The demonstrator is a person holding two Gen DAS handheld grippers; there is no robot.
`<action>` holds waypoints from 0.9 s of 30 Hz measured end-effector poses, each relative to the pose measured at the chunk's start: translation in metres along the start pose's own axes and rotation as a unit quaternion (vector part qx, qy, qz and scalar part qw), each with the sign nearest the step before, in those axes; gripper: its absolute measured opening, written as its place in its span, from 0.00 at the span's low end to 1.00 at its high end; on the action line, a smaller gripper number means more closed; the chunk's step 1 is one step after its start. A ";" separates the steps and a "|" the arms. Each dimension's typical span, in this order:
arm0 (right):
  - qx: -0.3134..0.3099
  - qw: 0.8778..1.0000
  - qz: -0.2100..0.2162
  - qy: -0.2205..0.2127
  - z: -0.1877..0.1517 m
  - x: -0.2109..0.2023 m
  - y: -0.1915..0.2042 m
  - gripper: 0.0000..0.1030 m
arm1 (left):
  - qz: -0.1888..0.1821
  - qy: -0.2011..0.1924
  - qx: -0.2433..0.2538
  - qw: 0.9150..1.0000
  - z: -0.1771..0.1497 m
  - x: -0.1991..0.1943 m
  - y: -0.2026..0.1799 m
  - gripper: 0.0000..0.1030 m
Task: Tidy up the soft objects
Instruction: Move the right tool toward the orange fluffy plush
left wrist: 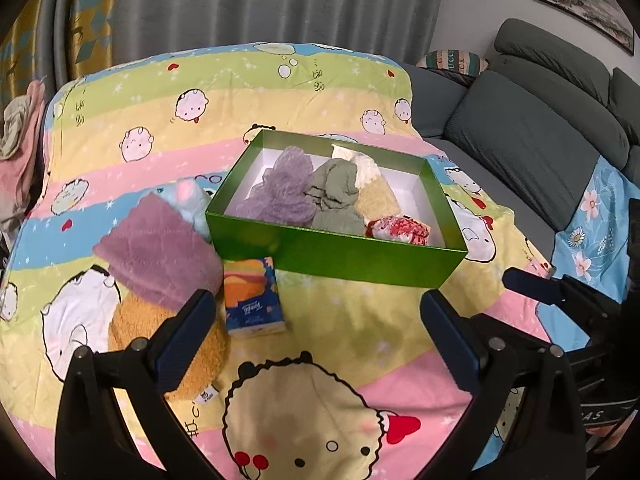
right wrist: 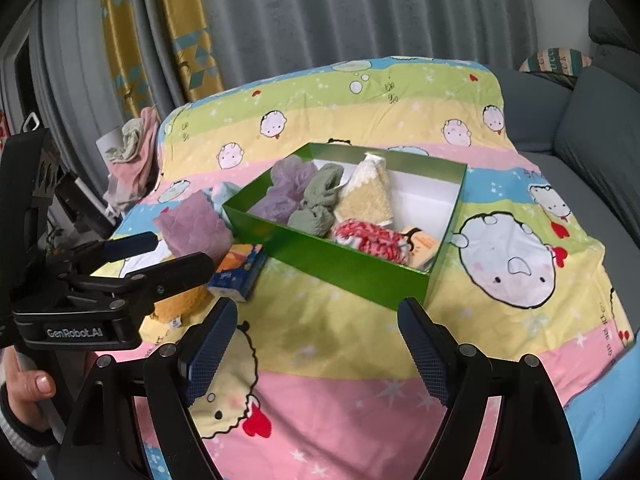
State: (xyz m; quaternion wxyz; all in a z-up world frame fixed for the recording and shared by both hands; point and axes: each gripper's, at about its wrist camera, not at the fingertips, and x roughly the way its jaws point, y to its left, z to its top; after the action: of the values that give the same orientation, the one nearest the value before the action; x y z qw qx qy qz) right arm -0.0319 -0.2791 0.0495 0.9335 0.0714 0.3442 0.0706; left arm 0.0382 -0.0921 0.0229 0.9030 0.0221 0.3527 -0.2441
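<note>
While both tongs hang over the cartoon-print quilt [left wrist: 340, 92] with nothing between their pads, the green box [left wrist: 340, 252] sits in the middle of each frame, already holding a lilac cloth [left wrist: 288, 184], a grey-green cloth [left wrist: 332, 196], a cream-and-tan towel [left wrist: 374, 190] and a red-and-white knitted piece [left wrist: 400, 230].

The left tongs [left wrist: 320, 340] stand wide open and empty; the right tongs [right wrist: 320, 344] are open about as far, also empty.

What remains loose lies at the left of the box – a purple plush cloth [left wrist: 160, 252] draped over an orange-brown plush toy [left wrist: 192, 360], a pale blue plush piece [left wrist: 188, 196] behind it against the box wall, and a small tissue pack [left wrist: 254, 300] just beside the box's near left corner. In the left wrist view these fill the lower left, touching the left pad's outline – so the left hand is, by my judgement, the nearer one. The tissue pack's long axis runs roughly away from the camera, in line with the tongs' reach; the purple cloth spreads diagonally. Whether the blue piece is one item or two is hard to tell, being half hidden.

The right tongs face bare quilt, the box's near right corner just ahead.
</note>
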 end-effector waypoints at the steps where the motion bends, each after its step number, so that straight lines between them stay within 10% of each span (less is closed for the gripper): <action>1: 0.000 1.000 0.001 0.001 -0.001 0.001 0.001 0.81 | -0.002 0.000 -0.003 1.000 -0.001 -0.001 0.001 0.99; 27: -0.056 0.991 0.095 0.071 -0.028 0.087 0.085 0.81 | -0.006 0.019 -0.193 0.981 -0.075 -0.016 0.158 0.99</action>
State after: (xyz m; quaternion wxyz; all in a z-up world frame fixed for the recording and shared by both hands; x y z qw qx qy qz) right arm 0.0081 -0.1776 -0.0112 0.8982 0.0460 0.3969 0.1832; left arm 0.0536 0.0698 -0.0437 0.8821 -0.1506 0.4101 -0.1761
